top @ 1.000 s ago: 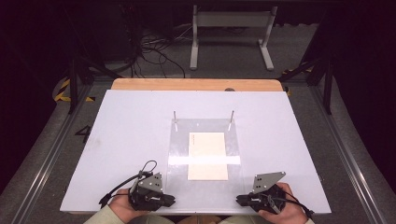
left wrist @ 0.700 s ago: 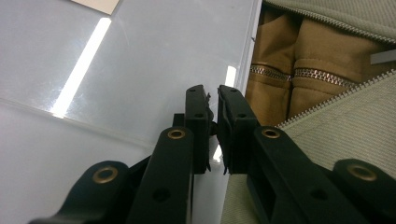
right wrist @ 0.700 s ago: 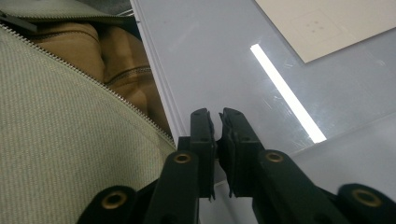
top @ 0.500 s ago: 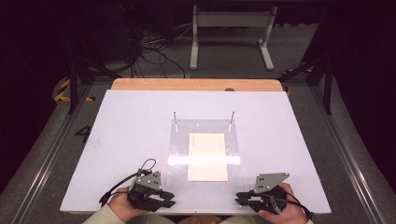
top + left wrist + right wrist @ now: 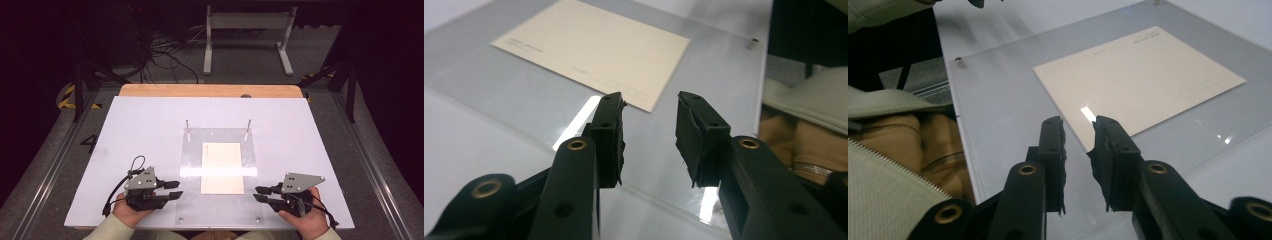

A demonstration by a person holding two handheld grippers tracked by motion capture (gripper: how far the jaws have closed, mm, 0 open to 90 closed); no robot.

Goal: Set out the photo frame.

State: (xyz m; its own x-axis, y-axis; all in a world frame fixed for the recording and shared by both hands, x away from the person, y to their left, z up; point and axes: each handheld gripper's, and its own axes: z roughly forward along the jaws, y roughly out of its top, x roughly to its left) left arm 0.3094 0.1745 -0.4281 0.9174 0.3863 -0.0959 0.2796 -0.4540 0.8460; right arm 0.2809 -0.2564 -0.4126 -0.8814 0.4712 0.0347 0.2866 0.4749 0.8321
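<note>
A cream card [image 5: 223, 167] lies under a clear sheet [image 5: 218, 175] at the centre of the white bench [image 5: 140, 130]. Lower left, the left gripper [image 5: 173, 189] has its fingers [image 5: 606, 135] spread, holding nothing; lower right, the right gripper [image 5: 261, 193] likewise.

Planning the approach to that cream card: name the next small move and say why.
Probably ease the left gripper forward toward the cream card. Both grippers are open and empty, resting at the near edges of the clear acrylic plate, and the card lies flat on it, just beyond the left jaws.
</note>
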